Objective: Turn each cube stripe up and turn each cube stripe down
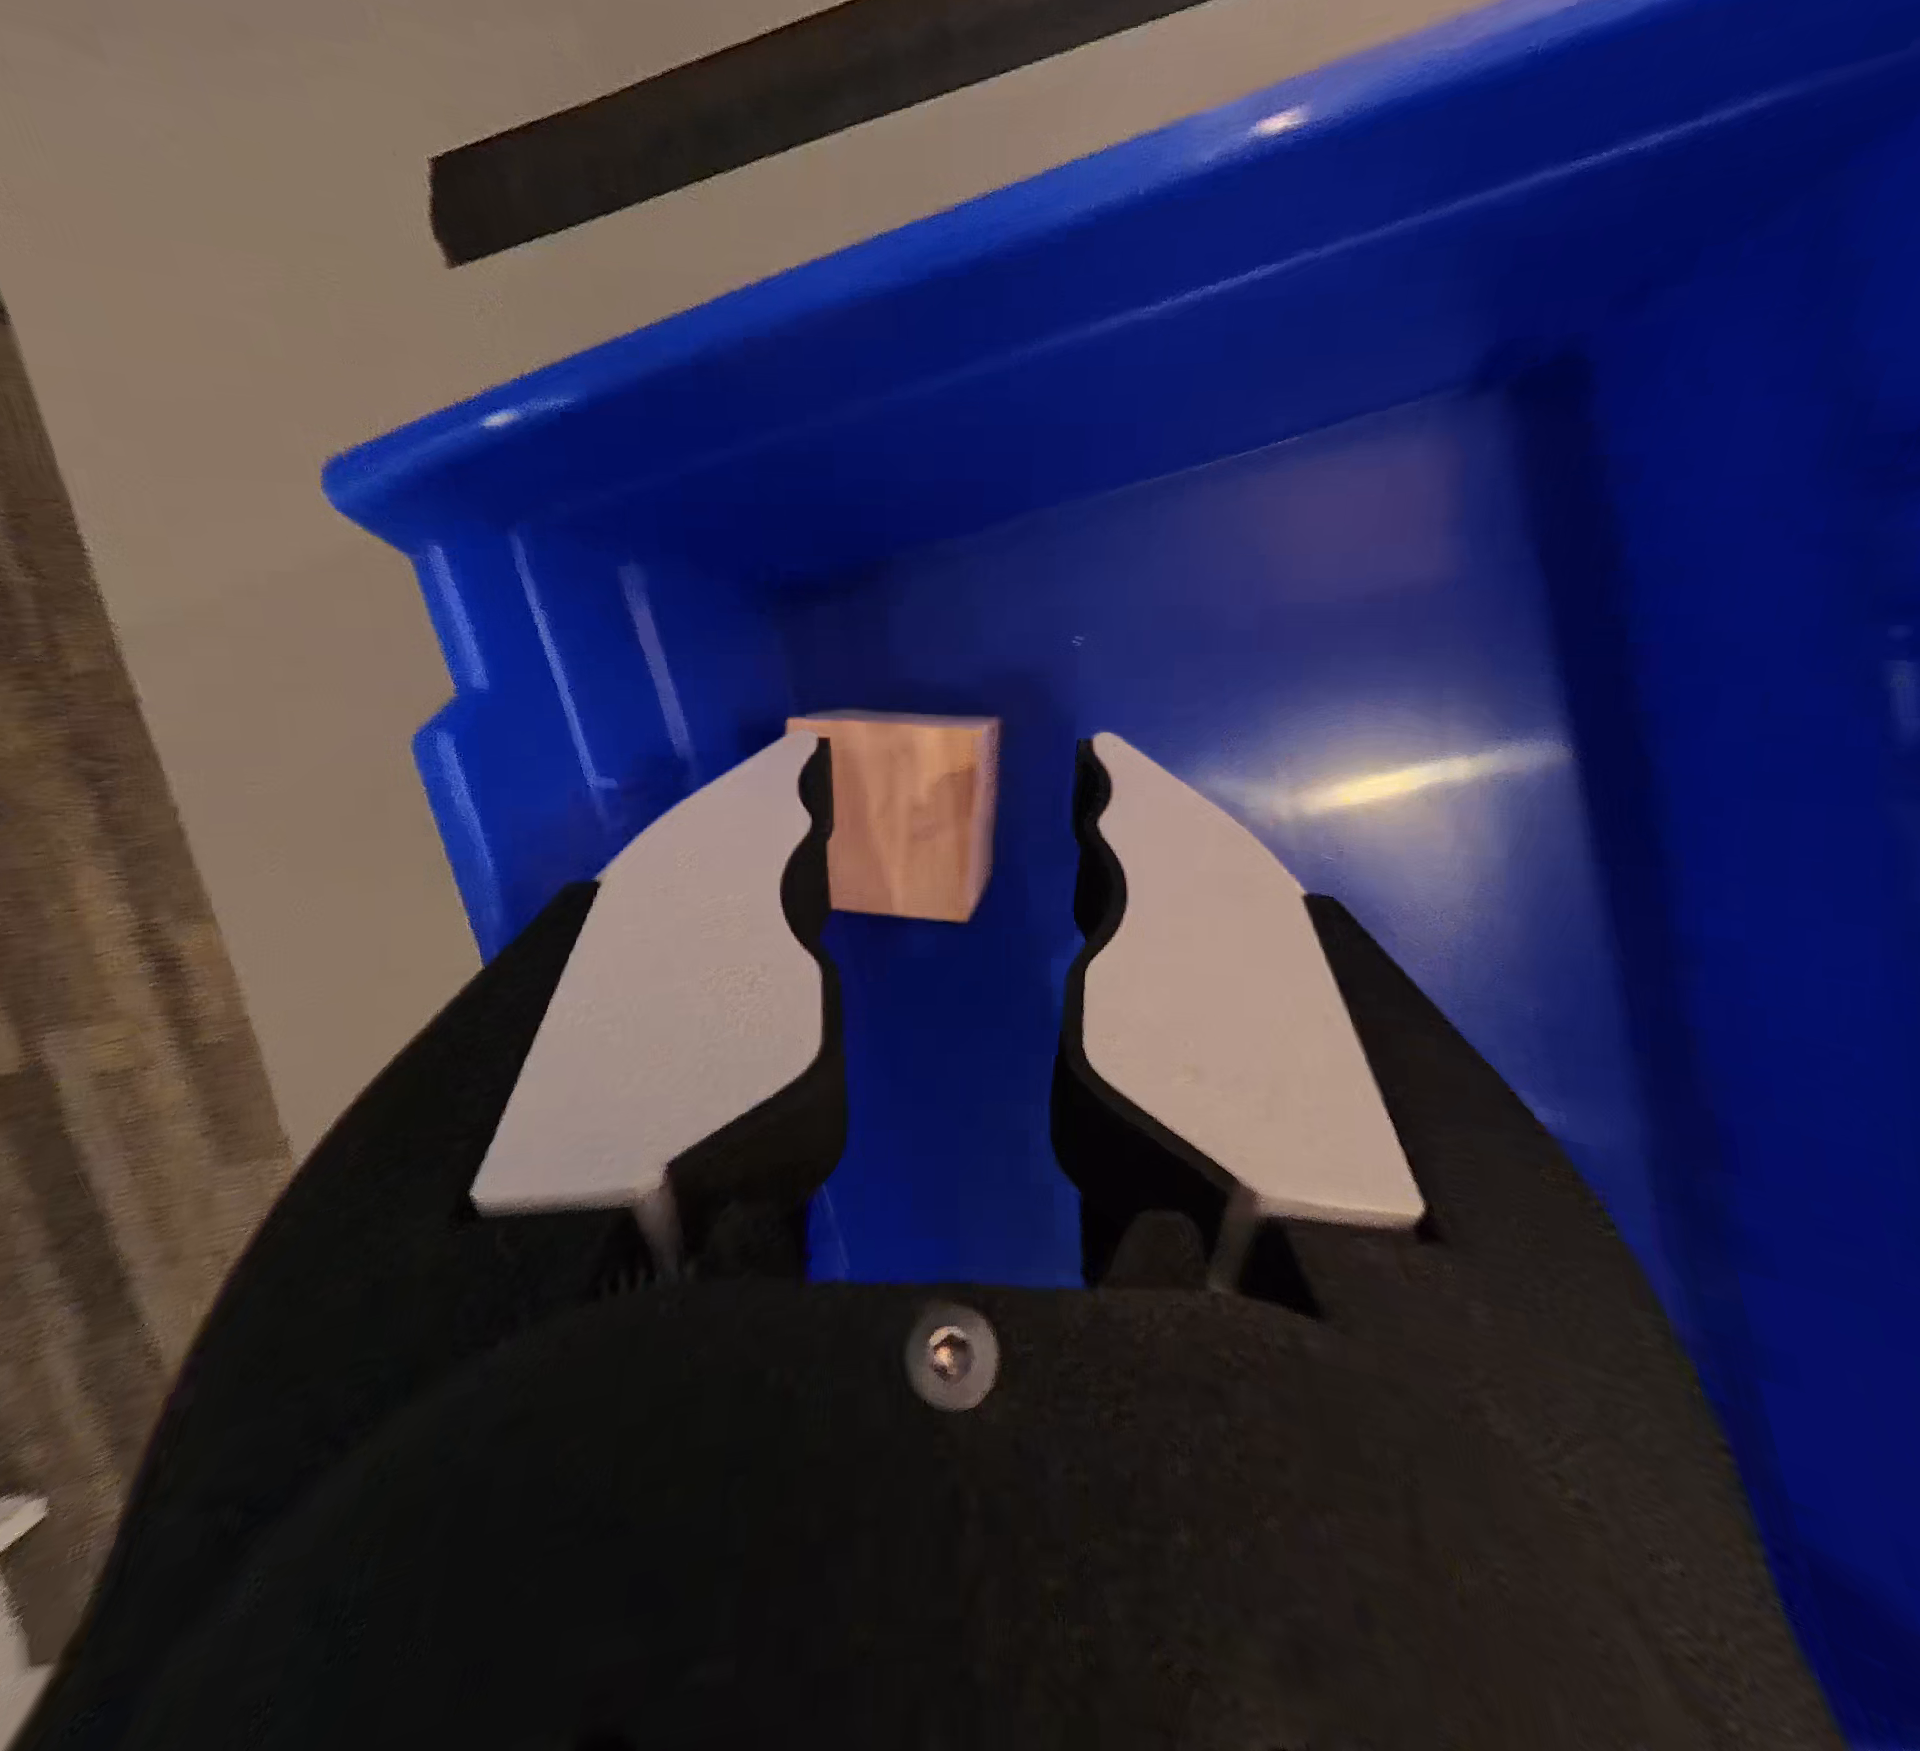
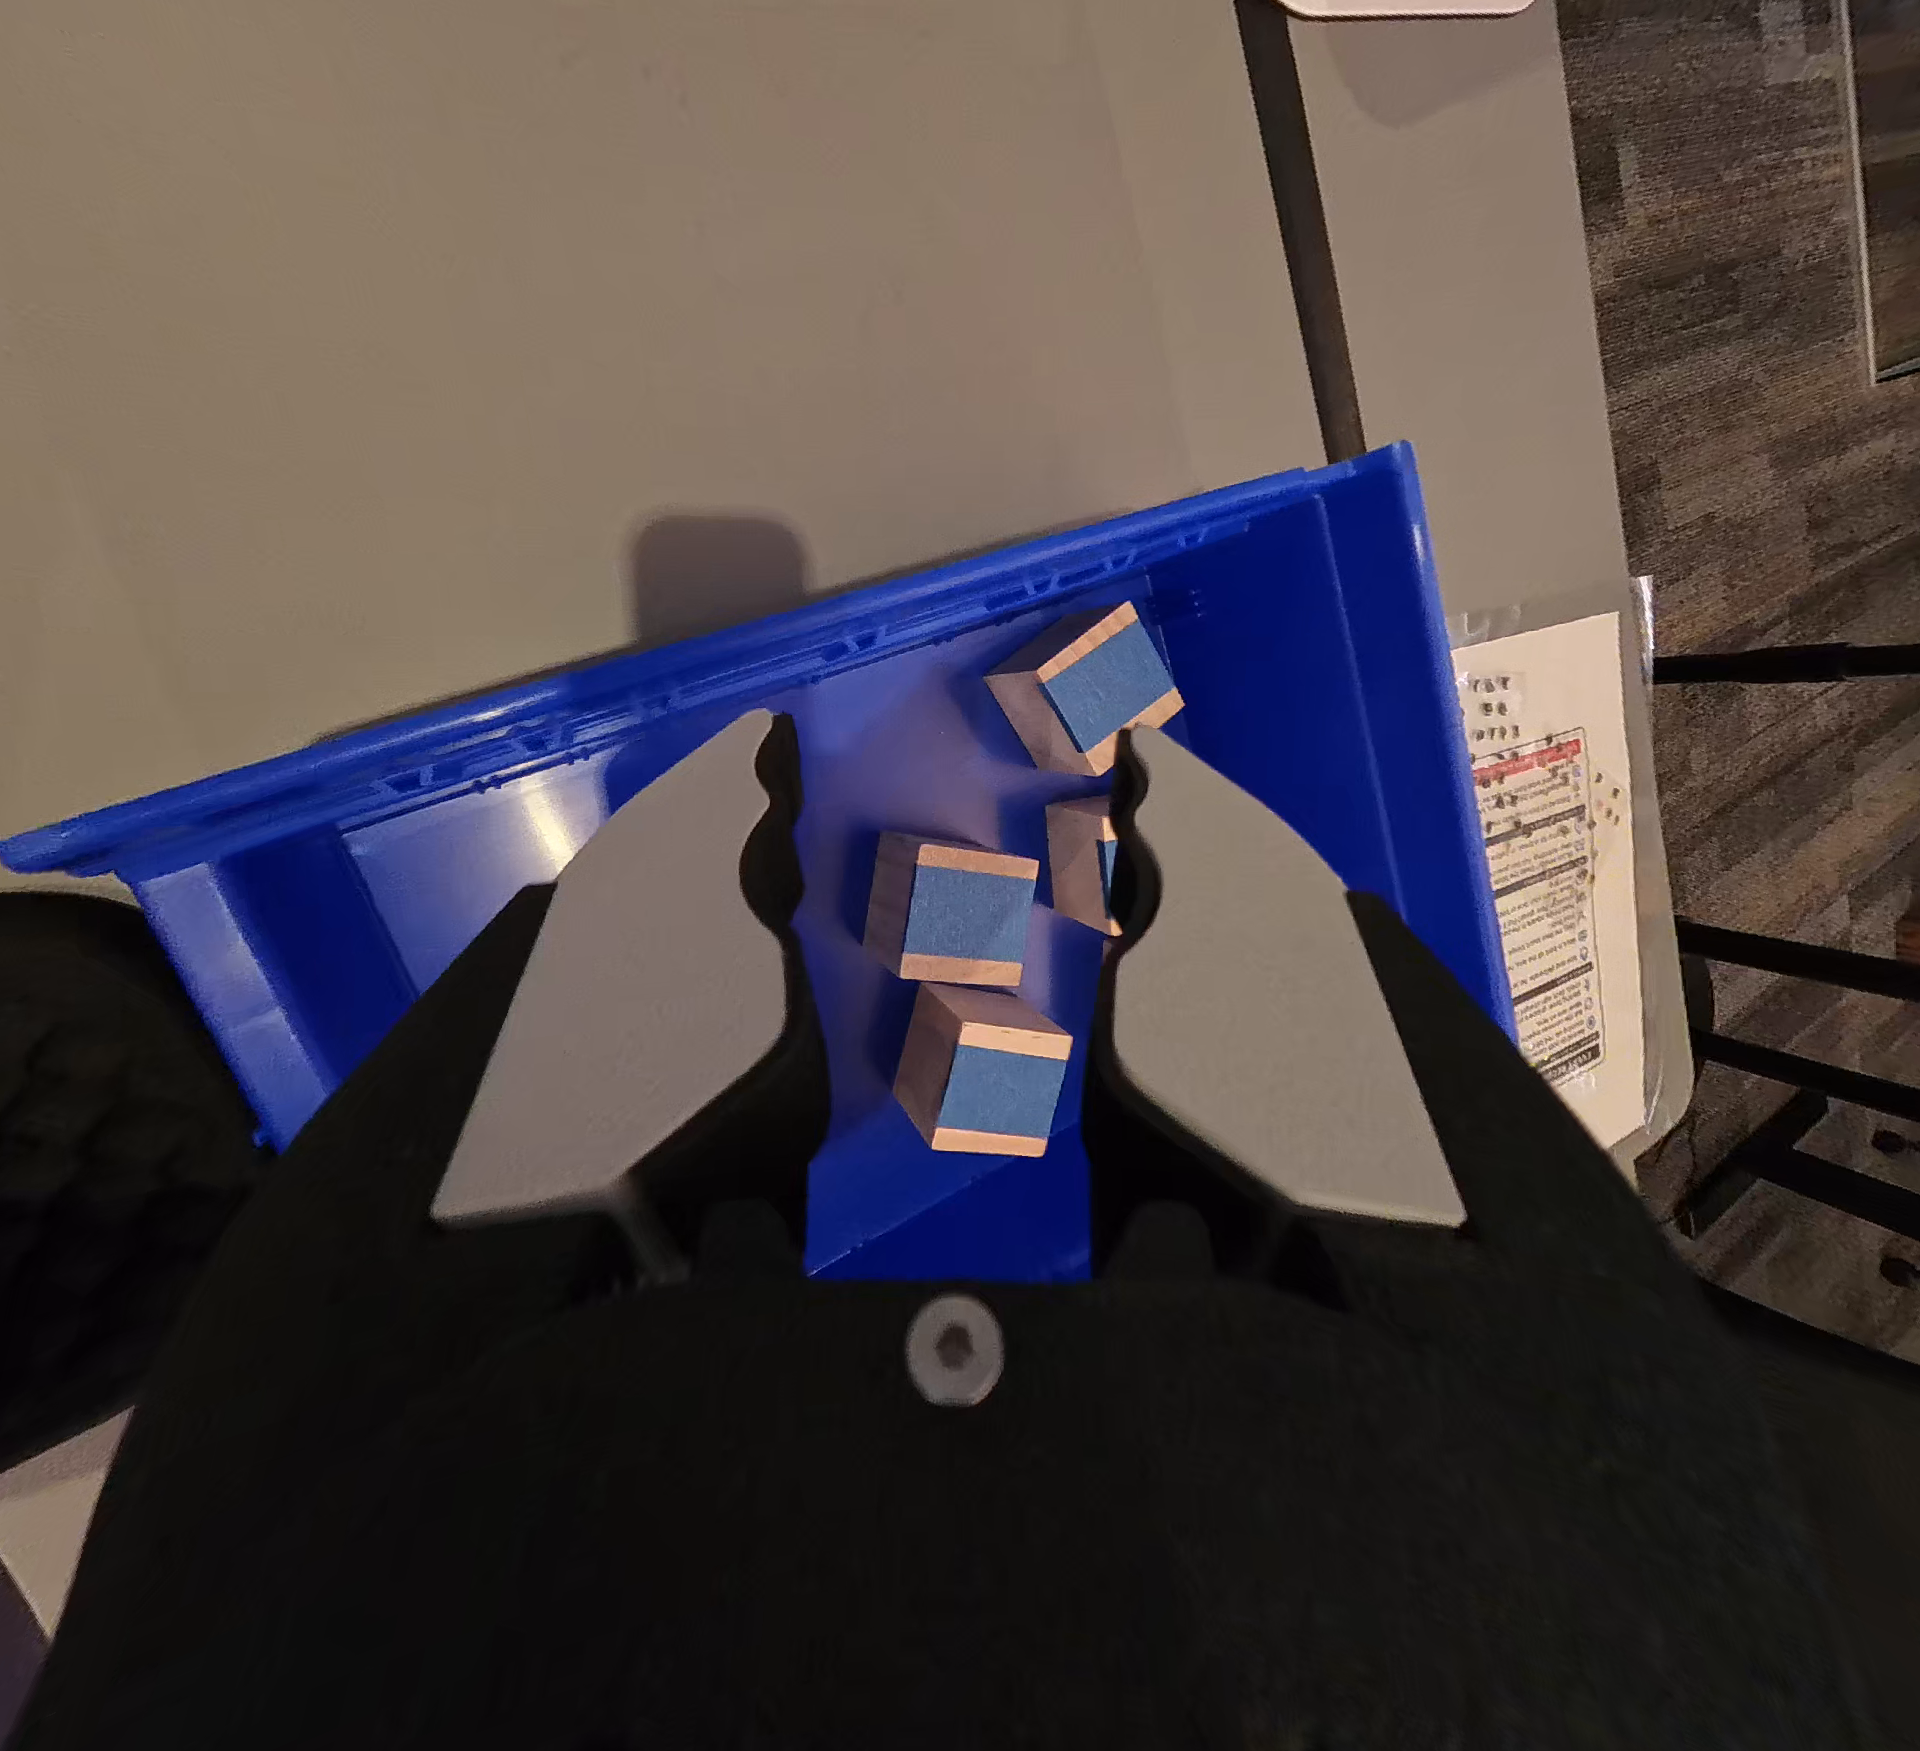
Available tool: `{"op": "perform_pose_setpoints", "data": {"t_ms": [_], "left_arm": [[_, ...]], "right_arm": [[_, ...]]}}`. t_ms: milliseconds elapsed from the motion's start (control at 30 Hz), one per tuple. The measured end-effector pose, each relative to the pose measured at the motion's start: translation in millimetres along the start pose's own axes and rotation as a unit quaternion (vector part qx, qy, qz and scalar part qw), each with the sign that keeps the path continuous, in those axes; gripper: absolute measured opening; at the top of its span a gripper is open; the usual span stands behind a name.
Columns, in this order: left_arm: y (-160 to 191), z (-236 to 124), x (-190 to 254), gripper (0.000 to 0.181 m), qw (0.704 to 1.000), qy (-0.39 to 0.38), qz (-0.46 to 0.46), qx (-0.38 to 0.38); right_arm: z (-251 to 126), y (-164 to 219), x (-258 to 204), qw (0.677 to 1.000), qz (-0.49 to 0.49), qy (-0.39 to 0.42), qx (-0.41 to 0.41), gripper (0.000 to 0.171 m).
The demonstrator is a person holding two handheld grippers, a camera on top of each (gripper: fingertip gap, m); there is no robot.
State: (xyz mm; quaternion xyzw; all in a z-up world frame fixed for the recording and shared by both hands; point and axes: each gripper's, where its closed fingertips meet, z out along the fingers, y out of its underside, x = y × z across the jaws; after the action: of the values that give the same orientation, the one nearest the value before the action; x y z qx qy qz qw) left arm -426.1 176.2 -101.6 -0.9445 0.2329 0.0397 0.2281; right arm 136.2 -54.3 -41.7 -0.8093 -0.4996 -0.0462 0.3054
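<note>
Reaching into the glossy blue plastic bin [image 1: 1351, 413], the left gripper [image 1: 951, 745] has its fingers parted and empty around a small plain wooden cube [image 1: 914, 818], which sits off-centre, touching or nearly touching the left fingertip [image 1: 800, 751], with blue floor showing before the right one. No stripe shows on it, so any stripe may face down or away. The right gripper [image 2: 951, 735] hovers open and empty above four wooden cubes with blue stripes [image 2: 966, 912], seen only in the right wrist view, on the grey counter [image 2: 623, 247].
</note>
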Motion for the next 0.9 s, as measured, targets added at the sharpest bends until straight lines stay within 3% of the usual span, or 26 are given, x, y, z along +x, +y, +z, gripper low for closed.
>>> {"op": "perform_pose_setpoints", "data": {"t_ms": [200, 300, 600, 733, 900], "left_arm": [[6.8, 14.1, -7.4, 0.041, 0.999, -0.035, 0.018, -0.031], [10.8, 12.6, -3.1, 0.048, 0.999, -0.028, 0.019, -0.041], [10.3, -0.9, 32.3, 0.045, 0.997, 0.050, 0.024, -0.044], [7.6, -8.2, 10.5, 0.059, 0.996, -0.014, 0.080, -0.029], [17.9, -4.9, 13.4, 0.072, 0.980, 0.003, 0.196, -0.028]], "right_arm": [[7.0, 1.7, -2.8, 1.000, -0.002, -0.011, -0.014, 0.057], [11.3, 3.5, -4.4, 1.000, -0.004, -0.017, -0.024, 0.056], [17.0, 7.5, -6.5, 0.999, -0.002, -0.028, -0.038, 0.056], [19.3, 8.8, -7.5, 0.999, -0.001, -0.035, -0.040, 0.055], [24.3, 9.2, -11.4, 0.998, -0.002, -0.050, -0.045, 0.055]]}}
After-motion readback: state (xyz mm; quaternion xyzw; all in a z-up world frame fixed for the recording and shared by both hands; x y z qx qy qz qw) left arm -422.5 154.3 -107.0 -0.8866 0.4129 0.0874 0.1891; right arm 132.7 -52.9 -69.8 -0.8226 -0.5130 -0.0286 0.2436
